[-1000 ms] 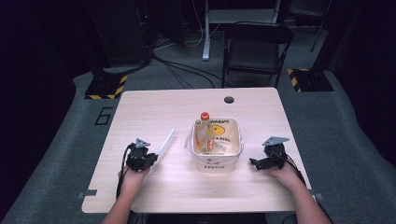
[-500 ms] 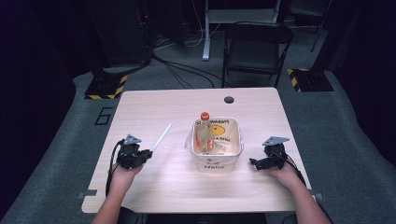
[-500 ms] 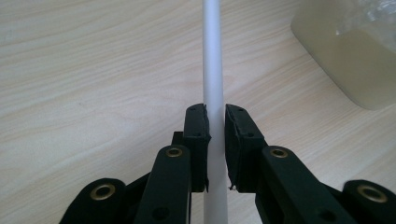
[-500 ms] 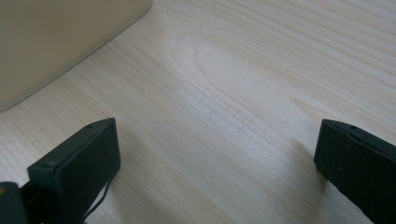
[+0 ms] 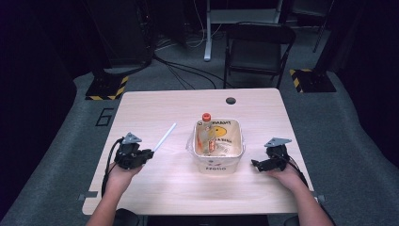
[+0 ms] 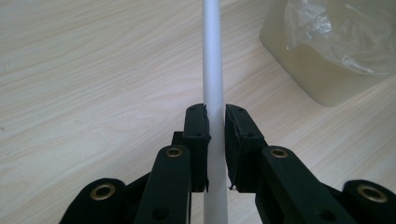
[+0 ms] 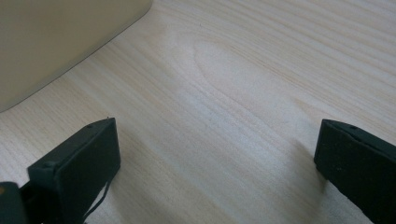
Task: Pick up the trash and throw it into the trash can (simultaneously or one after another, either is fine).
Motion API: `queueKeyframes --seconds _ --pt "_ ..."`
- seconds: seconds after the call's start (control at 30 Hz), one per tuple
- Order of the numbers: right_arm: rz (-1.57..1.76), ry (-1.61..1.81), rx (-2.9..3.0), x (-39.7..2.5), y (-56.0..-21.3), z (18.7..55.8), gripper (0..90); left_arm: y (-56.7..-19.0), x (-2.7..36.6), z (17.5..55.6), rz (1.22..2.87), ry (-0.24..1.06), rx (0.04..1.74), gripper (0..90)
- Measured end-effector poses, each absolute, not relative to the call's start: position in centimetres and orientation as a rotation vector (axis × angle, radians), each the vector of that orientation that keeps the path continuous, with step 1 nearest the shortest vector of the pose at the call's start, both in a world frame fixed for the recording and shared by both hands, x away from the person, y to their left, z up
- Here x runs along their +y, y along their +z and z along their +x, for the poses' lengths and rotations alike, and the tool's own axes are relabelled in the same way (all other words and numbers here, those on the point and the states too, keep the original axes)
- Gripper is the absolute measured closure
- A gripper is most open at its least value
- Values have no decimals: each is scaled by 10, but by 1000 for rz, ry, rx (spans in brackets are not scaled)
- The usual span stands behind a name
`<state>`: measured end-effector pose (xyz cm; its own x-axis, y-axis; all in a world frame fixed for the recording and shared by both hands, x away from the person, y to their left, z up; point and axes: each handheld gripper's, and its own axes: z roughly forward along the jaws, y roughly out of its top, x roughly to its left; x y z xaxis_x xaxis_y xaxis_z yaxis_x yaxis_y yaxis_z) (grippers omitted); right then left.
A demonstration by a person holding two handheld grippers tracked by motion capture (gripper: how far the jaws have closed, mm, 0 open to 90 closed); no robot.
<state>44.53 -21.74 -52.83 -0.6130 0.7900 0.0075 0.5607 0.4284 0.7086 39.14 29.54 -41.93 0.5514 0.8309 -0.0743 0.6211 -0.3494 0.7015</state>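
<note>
Left gripper [image 6: 215,140]: black jaws clamped on one smooth white cylindrical rod [image 6: 213,70] slanting over the pale wood-grain counter [image 5: 155,106]. Centre: one cream square tub [image 5: 218,162] holding one clear red-capped bottle [image 5: 205,132]. Right gripper [image 7: 217,154]: jaws wide, empty.

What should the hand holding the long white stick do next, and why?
Probably lift the long white stick slightly and swing it toward the cream square tub. The left gripper has its jaws shut on it, and the tub sits close by with a plastic bottle inside.
</note>
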Motion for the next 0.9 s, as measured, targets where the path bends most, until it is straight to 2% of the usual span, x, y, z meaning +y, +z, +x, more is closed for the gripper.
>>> queueKeyframes --seconds 0.9 --pt "1164 985 2358 -217 -528 445 0 -375 282 368 2177 389 1000 796"
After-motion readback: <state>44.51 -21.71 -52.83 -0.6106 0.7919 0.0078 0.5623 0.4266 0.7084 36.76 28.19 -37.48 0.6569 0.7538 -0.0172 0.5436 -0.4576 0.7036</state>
